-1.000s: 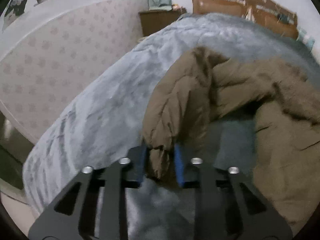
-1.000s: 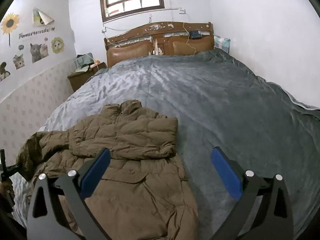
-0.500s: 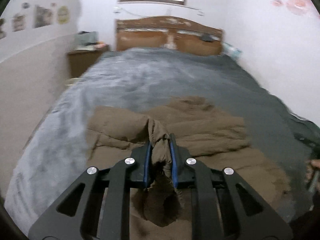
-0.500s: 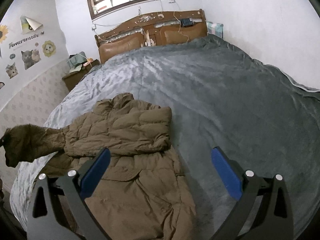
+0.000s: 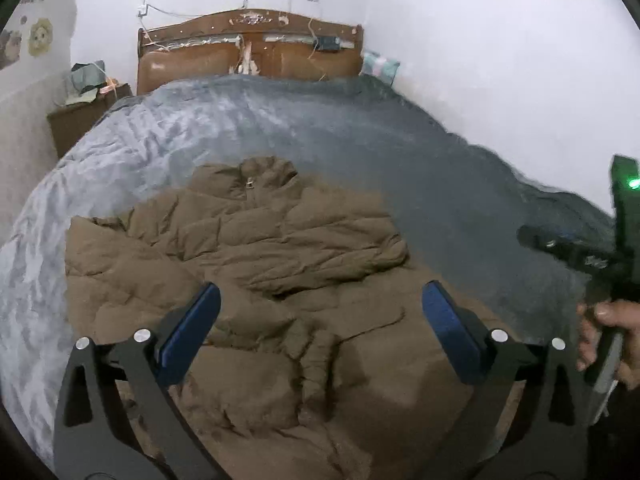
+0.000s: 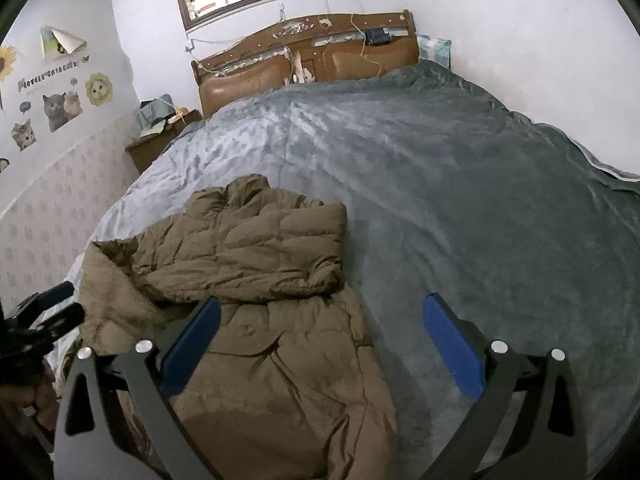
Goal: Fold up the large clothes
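Note:
A brown puffer jacket [image 5: 256, 272] lies front-up on the grey bed, collar toward the headboard, with both sleeves folded across its chest. It also shows in the right wrist view [image 6: 260, 304]. My left gripper [image 5: 320, 332] is open and empty, just above the jacket's middle where the left sleeve cuff [image 5: 316, 352] lies. My right gripper [image 6: 320, 344] is open and empty, over the jacket's right edge and the blanket. The left gripper shows at the left edge of the right wrist view [image 6: 44, 316].
The grey blanket [image 6: 460, 200] covers the whole bed. A wooden headboard [image 6: 312, 60] stands at the far end, and a cluttered nightstand [image 6: 160, 136] at the far left. Walls run along both sides of the bed. The hand holding the right gripper [image 5: 608, 332] shows at right.
My left gripper carried the left sleeve from the bed's left side over the jacket, then opened and let it go. The sleeve now lies across the chest. The right gripper stayed open.

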`<state>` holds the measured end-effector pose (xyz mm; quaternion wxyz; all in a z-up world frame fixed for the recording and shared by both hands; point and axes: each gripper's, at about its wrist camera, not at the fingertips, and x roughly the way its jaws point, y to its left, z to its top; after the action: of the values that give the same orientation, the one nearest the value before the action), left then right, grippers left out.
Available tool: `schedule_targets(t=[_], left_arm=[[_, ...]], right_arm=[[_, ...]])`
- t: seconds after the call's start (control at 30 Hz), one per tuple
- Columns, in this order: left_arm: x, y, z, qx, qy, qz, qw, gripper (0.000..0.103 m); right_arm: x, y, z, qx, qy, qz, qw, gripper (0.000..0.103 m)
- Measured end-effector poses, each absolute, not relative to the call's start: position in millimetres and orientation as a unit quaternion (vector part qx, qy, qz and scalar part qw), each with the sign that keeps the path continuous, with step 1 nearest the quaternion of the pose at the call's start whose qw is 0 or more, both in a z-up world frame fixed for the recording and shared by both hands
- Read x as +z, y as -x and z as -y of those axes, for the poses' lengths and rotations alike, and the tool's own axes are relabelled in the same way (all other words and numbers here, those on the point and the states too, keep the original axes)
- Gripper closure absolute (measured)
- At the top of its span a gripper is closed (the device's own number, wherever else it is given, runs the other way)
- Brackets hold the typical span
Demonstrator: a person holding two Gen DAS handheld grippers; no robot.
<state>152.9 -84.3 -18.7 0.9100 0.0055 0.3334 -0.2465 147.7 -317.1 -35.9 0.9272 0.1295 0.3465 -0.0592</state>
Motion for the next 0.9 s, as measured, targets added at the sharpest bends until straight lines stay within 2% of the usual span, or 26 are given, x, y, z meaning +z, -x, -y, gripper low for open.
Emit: schedule_targets(t=[0.27,0.47,0.57,0.73,0.9], left_arm=[[-12,-154,23,-0.166,-0.009,-0.319,0.933,0.003],[-25,-173,-57,-0.078,0.032,-0.323,0.943,0.003],[-35,-181,-88,-0.052,0.059,-0.327,0.942,0.003],[-58,-193,-103,-0.031,0.067,-0.340,0.937,0.003],[-70,-201,-97,-0.024,0.046,-0.355,0.933,0.003]], right_arm=[[-47,-154,301,-0.025,-0.145,-0.359,0.922,0.002],[-78,-173,238,0.065,-0.183,-0.400,0.896,0.002],[-100,-186,185,0.100,-0.163,-0.424,0.885,0.002],[-126,-200,133,0.099,-0.133,-0.441,0.882,0.002],[-152,-215,113,0.119,-0.156,-0.464,0.864,0.004]])
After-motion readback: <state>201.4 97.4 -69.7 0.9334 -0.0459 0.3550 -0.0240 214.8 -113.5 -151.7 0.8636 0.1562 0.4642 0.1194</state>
